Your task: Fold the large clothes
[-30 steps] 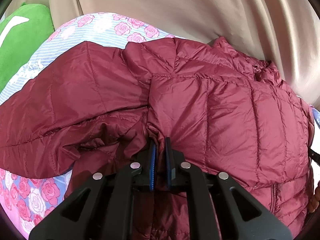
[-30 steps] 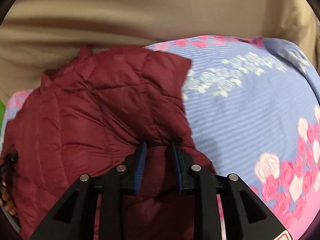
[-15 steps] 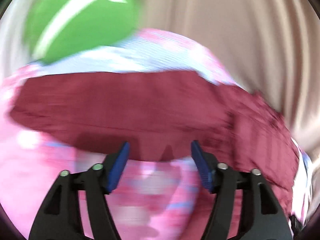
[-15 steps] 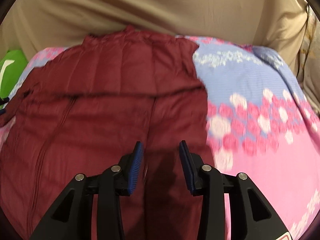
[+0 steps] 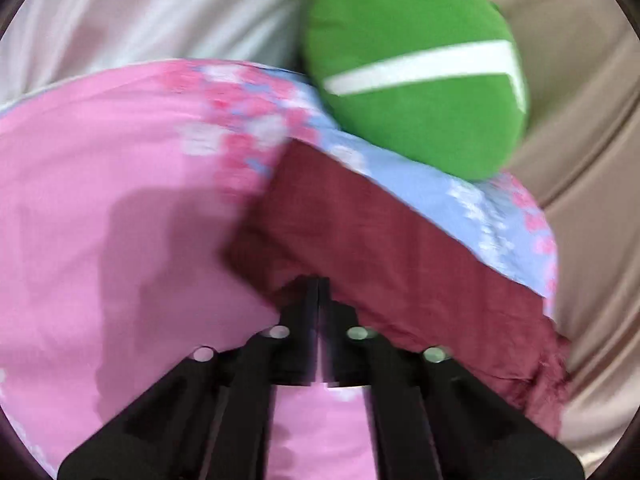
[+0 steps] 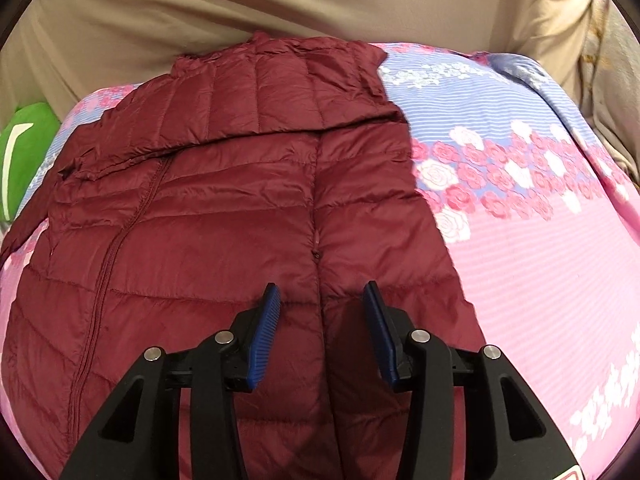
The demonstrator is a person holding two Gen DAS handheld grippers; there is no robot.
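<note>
A maroon quilted puffer jacket [image 6: 200,220] lies spread on the bed, zipper up, with one part folded across its top. My right gripper [image 6: 320,296] hovers over the jacket's lower right panel; its jaws are opening, the blue pads apart, and no fabric is pinched between them. In the blurred left wrist view, the jacket's sleeve [image 5: 400,248] stretches out towards a green cushion. There my left gripper [image 5: 318,284] is shut, with its tips closed on the sleeve's near edge, where the fabric puckers around them.
The bed is covered by a pink and blue rose-print spread [image 6: 520,200]. A round green cushion [image 5: 412,72] with a white stripe rests at the bed's far left corner, just past the sleeve. Beige drapery [image 6: 280,0] hangs behind the bed.
My left gripper let go of the jacket's middle, swung left with its jaws wide, and shut on the sleeve's edge. My right gripper released the fabric, drew back and spread its jaws.
</note>
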